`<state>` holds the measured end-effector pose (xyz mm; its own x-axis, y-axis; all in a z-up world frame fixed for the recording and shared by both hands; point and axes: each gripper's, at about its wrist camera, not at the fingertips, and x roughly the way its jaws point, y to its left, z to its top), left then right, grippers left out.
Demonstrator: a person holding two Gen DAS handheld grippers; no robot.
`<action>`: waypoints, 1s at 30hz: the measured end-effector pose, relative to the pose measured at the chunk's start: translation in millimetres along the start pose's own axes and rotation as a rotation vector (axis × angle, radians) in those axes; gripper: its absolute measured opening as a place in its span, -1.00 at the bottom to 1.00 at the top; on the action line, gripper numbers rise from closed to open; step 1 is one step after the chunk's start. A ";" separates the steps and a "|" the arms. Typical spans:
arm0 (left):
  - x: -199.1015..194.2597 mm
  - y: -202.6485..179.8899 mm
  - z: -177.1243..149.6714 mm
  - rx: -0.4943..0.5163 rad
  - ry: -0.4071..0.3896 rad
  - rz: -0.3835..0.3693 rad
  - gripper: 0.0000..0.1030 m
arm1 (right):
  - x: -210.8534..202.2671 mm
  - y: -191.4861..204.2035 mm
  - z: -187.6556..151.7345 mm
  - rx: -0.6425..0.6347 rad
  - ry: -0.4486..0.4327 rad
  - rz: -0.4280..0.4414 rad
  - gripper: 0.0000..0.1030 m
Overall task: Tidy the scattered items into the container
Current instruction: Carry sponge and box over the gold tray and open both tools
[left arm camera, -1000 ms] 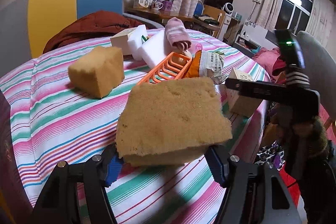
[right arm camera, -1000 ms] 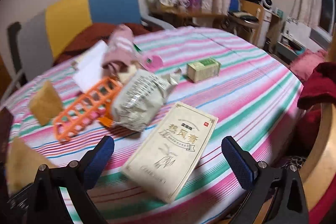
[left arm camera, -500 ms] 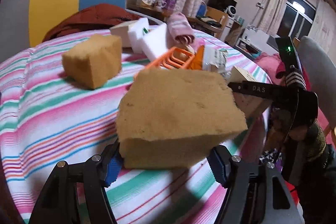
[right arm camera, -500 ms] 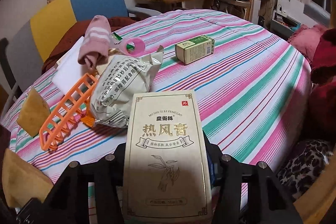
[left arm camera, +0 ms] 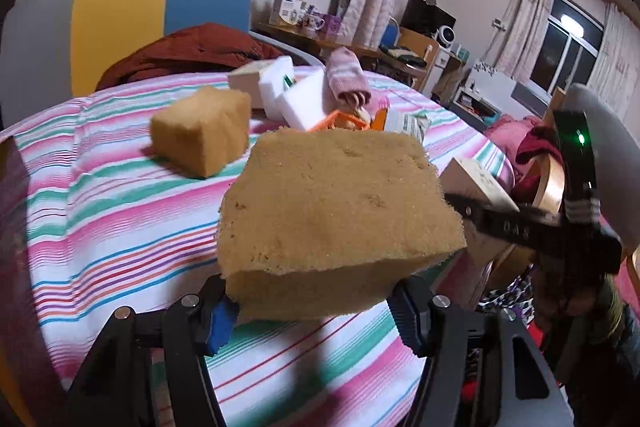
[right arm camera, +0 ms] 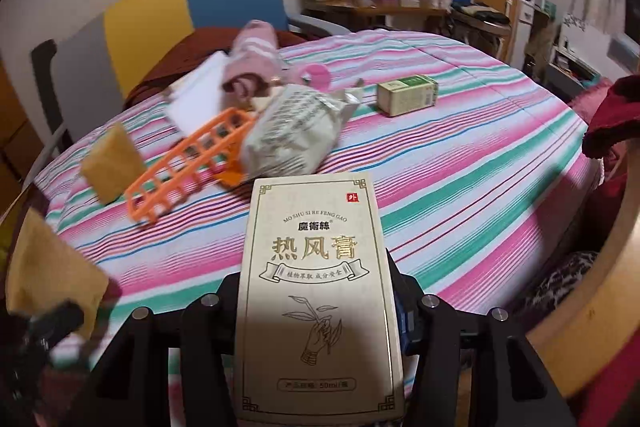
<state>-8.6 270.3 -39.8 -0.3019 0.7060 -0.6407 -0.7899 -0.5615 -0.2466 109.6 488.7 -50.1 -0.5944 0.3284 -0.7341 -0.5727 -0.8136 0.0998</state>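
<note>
Left wrist view: the left tool (left arm camera: 310, 311) is closing on the sponge (left arm camera: 336, 203), lifted higher off the tabletop (left arm camera: 100, 211) than before. The right tool (right arm camera: 320, 311), wide apart a second ago, now clamps the box (right arm camera: 318, 291) above the near edge.

Black gripper frames (left arm camera: 312, 315), silver screws, blue-padded fingers (left arm camera: 219, 319).

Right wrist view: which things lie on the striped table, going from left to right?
Small sponge → orange basket → grey-white food bag → green box.
</note>
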 end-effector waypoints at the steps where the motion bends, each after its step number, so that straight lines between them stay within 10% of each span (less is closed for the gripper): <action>1: -6.7 1.2 0.7 -0.005 -0.007 0.011 0.27 | -4.1 5.6 -0.9 -0.012 -0.006 0.014 0.05; 23: -169.3 172.1 -21.9 -0.283 -0.130 0.490 0.28 | -28.7 297.2 19.0 -0.461 0.020 0.537 0.05; 30: -184.9 246.9 -32.4 -0.371 -0.084 0.512 0.28 | -11.2 367.3 25.1 -0.493 0.108 0.607 0.05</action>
<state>-130.5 -12.9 -5.8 -0.6446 0.3317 -0.6888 -0.3020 -0.9382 -0.1691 -108.2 198.2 11.6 -0.6505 -0.2694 -0.7101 0.1656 -0.9628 0.2136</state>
